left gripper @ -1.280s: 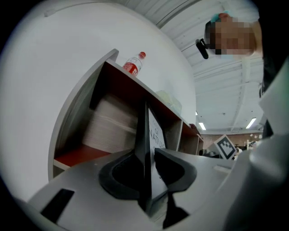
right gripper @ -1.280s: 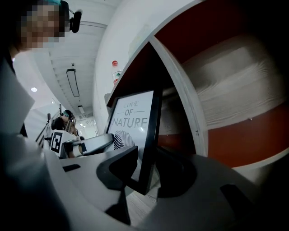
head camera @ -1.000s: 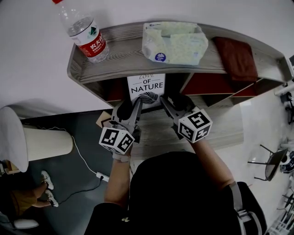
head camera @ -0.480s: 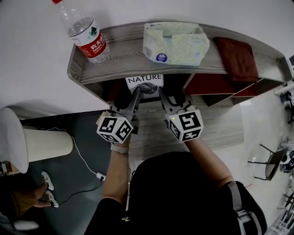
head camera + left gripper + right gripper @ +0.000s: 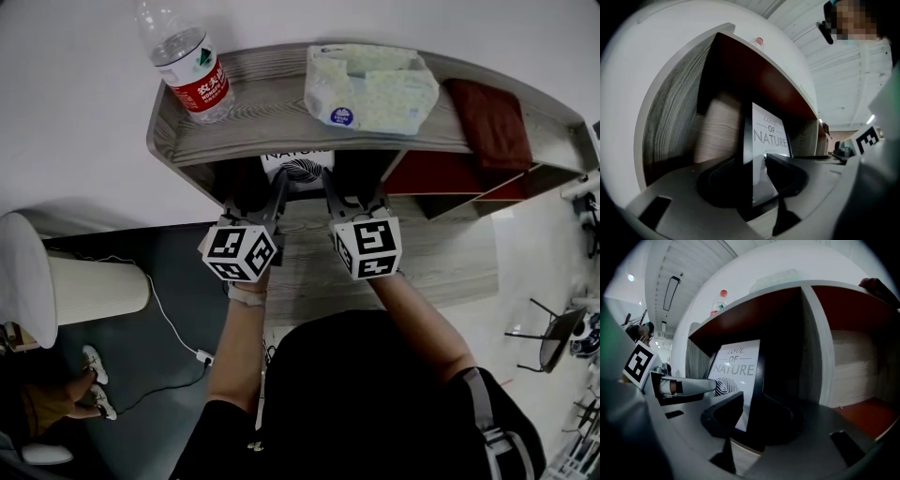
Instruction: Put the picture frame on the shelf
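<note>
The black picture frame (image 5: 300,167) with a white "Love of Nature" print stands upright in the left compartment of the grey wooden shelf (image 5: 262,122), mostly hidden under the top board in the head view. My left gripper (image 5: 279,192) reaches its left edge. In the left gripper view the frame (image 5: 771,136) stands between the jaws of the left gripper (image 5: 752,164), which are opening, with the front pad apart from the glass. My right gripper (image 5: 330,192) is at the right edge. In the right gripper view, the right gripper (image 5: 750,404) is shut on the frame (image 5: 736,366).
On the shelf's top board stand a water bottle (image 5: 187,70), a tissue pack (image 5: 370,86) and a folded red cloth (image 5: 483,117). A red-lined compartment (image 5: 431,173) lies to the right of a divider. A white bin (image 5: 94,292) and a cable are on the floor at the left.
Both grippers have pushed forward and the frame has gone deeper under the top board, so less of its print shows. The left gripper's jaws have spread.
</note>
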`<state>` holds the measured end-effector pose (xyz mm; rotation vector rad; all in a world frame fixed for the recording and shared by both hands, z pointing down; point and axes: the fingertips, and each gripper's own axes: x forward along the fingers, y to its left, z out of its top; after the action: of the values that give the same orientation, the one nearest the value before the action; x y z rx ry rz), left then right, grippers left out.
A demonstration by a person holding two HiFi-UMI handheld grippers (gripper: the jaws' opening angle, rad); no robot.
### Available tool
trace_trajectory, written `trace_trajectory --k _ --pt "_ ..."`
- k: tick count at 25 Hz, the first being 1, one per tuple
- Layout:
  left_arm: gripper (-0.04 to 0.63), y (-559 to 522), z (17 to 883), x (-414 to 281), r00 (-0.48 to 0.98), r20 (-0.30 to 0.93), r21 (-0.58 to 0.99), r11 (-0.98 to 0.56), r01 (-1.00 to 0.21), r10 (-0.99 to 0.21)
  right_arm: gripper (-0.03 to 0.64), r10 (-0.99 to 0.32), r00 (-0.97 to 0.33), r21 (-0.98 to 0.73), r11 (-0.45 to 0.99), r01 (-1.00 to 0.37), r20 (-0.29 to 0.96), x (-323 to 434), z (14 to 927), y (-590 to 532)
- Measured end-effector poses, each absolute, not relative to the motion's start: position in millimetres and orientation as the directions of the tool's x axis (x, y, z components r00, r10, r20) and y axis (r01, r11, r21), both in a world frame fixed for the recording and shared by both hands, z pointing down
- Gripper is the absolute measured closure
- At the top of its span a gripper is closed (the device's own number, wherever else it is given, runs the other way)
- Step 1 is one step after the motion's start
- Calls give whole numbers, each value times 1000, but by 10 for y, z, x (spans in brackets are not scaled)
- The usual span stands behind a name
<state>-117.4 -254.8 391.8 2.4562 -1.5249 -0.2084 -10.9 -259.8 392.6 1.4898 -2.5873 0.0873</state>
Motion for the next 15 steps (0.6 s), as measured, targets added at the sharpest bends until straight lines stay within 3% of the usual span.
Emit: trace_trajectory --k 9,15 --pt "408 -2563 4024 -1205 375 42 284 -348 -893 -926 471 -842 -498 99 525 -845 206 -130 4073 -2540" --pt "407 -2567 4023 -1210 359 40 275 -335 -901 -932 486 -830 -528 325 557 -764 182 -289 4039 -2138"
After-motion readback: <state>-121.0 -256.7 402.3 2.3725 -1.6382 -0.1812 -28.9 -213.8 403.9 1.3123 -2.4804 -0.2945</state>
